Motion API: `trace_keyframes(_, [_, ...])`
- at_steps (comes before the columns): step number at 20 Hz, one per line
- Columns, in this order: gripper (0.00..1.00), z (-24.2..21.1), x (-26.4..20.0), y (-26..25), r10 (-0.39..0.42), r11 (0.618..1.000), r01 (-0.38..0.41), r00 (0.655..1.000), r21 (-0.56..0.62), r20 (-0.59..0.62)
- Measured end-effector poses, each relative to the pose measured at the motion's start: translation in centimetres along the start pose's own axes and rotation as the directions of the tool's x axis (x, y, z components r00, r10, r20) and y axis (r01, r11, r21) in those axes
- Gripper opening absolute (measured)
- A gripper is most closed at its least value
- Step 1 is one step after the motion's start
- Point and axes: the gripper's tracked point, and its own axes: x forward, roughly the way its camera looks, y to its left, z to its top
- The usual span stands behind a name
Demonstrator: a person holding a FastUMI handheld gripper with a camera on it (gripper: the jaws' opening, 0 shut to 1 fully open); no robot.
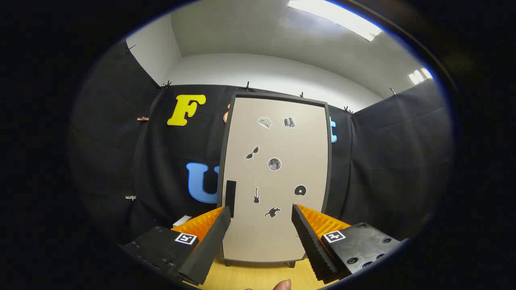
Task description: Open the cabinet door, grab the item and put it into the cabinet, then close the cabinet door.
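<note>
Two fingers of the gripper [261, 213] reach forward in the gripper view, spread wide apart with nothing held between them; their ribbed inner faces look at each other across an open gap. Each finger carries a small square black-and-white marker on its near block.

Just beyond the fingers stands a tall beige cabinet with a dark frame [277, 177], upright on a yellow wooden surface [258, 278]. Its flat beige door [282, 237] is closed and sits flush in the frame. A narrow black vertical handle [230, 193] is fixed on the left edge of the door, just above and beyond the left fingertip, apart from it. Several small stickers are scattered over the door front, among them a guitar shape [256, 195], a round moon-like disc [274, 164] and a pair of sunglasses [252, 153]. Two short dark feet show under the cabinet's bottom edge.

Left of the cabinet, low behind the left finger, a small white object [182, 220] lies near the black cloth wall [121, 161]; what it is cannot be told. The cloth hangs from clips along its top, with a white room wall and a ceiling light strip [334, 18] above. At the very near side, below the fingers, a fingertip of a person's hand [282, 285] peeks in over the surface.
</note>
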Motion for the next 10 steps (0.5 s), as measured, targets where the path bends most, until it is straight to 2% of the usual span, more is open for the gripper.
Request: trace_keyframes(10, [0.97,-0.5,0.2,-1.3,-0.02,1.0,0.02,1.0,0.013,-0.011])
